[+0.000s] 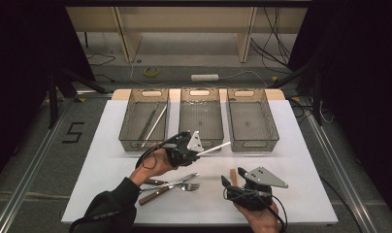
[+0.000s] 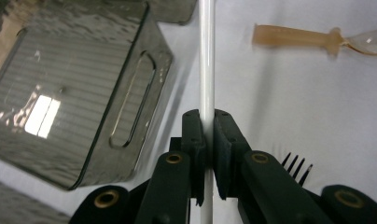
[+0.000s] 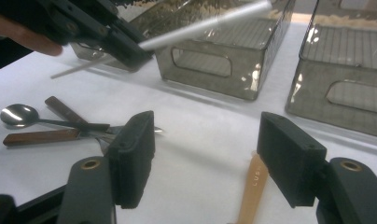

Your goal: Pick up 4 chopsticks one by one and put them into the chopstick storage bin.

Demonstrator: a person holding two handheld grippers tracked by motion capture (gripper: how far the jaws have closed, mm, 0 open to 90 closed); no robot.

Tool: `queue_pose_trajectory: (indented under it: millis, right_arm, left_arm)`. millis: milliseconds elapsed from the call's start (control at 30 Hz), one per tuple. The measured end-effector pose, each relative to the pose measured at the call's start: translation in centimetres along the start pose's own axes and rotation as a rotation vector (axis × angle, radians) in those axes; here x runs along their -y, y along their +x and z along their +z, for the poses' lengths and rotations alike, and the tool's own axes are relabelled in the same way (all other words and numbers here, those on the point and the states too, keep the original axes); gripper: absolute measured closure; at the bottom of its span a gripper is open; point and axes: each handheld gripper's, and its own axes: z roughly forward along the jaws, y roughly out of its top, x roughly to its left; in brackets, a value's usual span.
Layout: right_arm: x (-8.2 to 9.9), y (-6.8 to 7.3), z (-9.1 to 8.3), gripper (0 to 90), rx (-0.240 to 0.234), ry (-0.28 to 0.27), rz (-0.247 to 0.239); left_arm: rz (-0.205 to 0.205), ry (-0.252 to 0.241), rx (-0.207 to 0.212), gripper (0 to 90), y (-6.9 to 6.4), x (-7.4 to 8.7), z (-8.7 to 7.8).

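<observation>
1. Gripping a white rod (image 1: 214, 148), the left hand-held gripper (image 1: 196, 151) has its jaws clamped tight on the shaft; the rod hangs in the air above the desk (image 1: 111, 160), just in front of the middle tray (image 1: 201, 119), its free end pointing toward the right tray (image 1: 252, 119).
2. In the left gripper view the rod (image 2: 206, 60) runs straight up from between the pads, beside a tray wall (image 2: 130, 102).
3. The right hand-held gripper (image 3: 205, 158) stands with jaws wide, nothing between the pads; a tan-handled utensil (image 3: 254, 186) lies on the desk below them, near the front edge.
4. Left of centre near the front edge lie a spoon (image 3: 18, 115), a fork (image 1: 184, 186) and wooden-handled pieces (image 1: 155, 194).
5. The left tray (image 1: 144, 119) holds long thin utensils (image 1: 153, 121).
</observation>
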Motion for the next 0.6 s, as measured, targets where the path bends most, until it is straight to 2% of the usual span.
queue_pose_trajectory:
  millis: [267, 367, 433, 600]
  right_arm:
    - [-0.2, -1.0, 2.0, 35.7, -0.009, 0.045, 0.024]
    - [-0.4, -1.3, 2.7, 35.4, -0.014, 0.053, 0.02]
    - [-0.5, -1.7, 3.0, 35.0, -0.014, 0.052, 0.023]
    - [-0.9, -2.1, 3.2, 34.9, -0.018, 0.065, 0.034]
  left_arm:
    - [-0.134, -0.004, -0.024, 83.5, 1.7, 0.3, -1.0]
    - [-0.163, -0.017, -0.013, 83.5, 2.4, 0.5, -1.7]
    - [-0.197, -0.023, -0.025, 83.5, 2.9, 0.7, -2.1]
    - [-0.247, -0.027, -0.055, 83.5, 4.0, 1.1, -3.5]
